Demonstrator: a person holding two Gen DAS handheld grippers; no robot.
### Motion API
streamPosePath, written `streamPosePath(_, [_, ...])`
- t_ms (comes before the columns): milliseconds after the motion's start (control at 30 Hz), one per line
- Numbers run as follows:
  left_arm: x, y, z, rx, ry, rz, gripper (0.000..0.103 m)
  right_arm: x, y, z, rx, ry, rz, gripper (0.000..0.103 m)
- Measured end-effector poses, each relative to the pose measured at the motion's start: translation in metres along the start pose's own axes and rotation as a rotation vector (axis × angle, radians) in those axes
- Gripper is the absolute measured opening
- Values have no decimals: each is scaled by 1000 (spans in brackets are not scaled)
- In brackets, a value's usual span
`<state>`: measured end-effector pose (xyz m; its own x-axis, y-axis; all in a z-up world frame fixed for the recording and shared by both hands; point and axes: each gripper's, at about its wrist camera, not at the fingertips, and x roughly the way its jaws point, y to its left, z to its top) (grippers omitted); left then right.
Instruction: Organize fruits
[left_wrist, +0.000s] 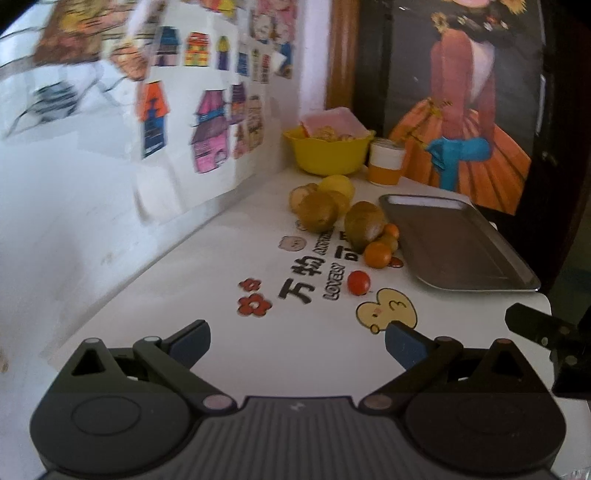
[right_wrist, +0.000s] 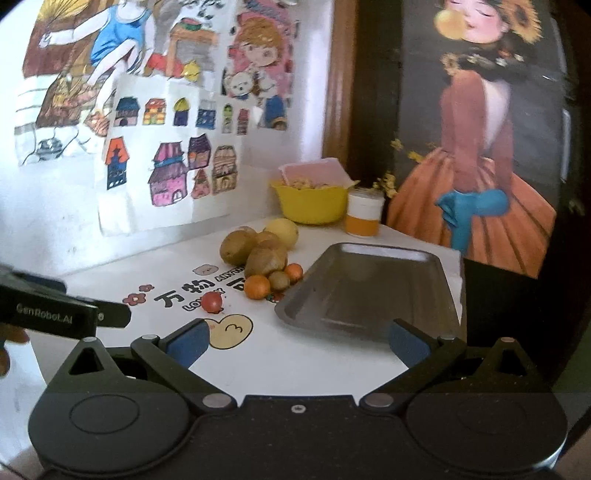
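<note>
Both tongs, left (left_wrist: 297, 341) and right (right_wrist: 297, 341), are hovering apart and empty; the red fruit (left_wrist: 358, 282) is lying mid-surface, nearest the left tongs, beside the empty tray (left_wrist: 458, 243).

Brown, yellow and orange fruits (right_wrist: 264, 260) clustered on table, touching, just beside empty metal tray (right_wrist: 373, 288)

Dim, soft indoor light, glare on the metal tray (right_wrist: 369, 288), fisheye-bent blurred edges.

Bowl (right_wrist: 310, 206) contents too blurred
</note>
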<state>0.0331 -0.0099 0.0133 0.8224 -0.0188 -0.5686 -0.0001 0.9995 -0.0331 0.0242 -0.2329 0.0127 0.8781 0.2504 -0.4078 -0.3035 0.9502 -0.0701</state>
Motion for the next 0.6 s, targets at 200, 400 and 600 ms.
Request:
streamPosePath(200, [24,-6,25,116,6,-95,102,26,-25,28,-111,57,77,103])
streamPosePath(400, [57,-21,33,210,45,-144,102,64,-47,55,-77,92,169,102])
streamPosePath(600, [88,-19,40,224,124,-188,102,103,-42,63,23,118,296,101])
